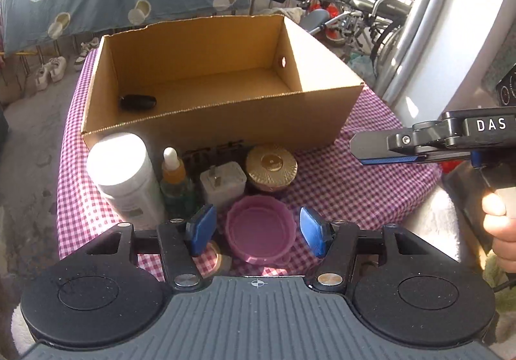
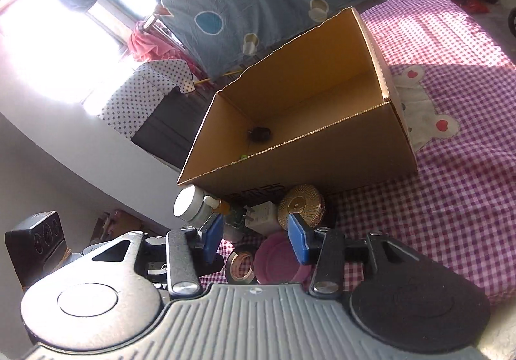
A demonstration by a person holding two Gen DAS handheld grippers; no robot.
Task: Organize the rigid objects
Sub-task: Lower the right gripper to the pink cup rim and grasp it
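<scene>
The left gripper stands spread, empty, directly above the round pink plastic lid lying flat on the checked worktop, in front of the open brown cardboard box; the lid is shallow, ribbed at its rim; the right gripper, also spread and empty, hovers farther right.

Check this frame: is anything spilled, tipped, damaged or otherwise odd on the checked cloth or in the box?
Nothing spilled or tipped. The cardboard box has a ragged, torn top edge along its back wall, and holds only one small dark object. The white jar, dropper bottle, white plug and gold-lidded jar stand in front of it.
</scene>
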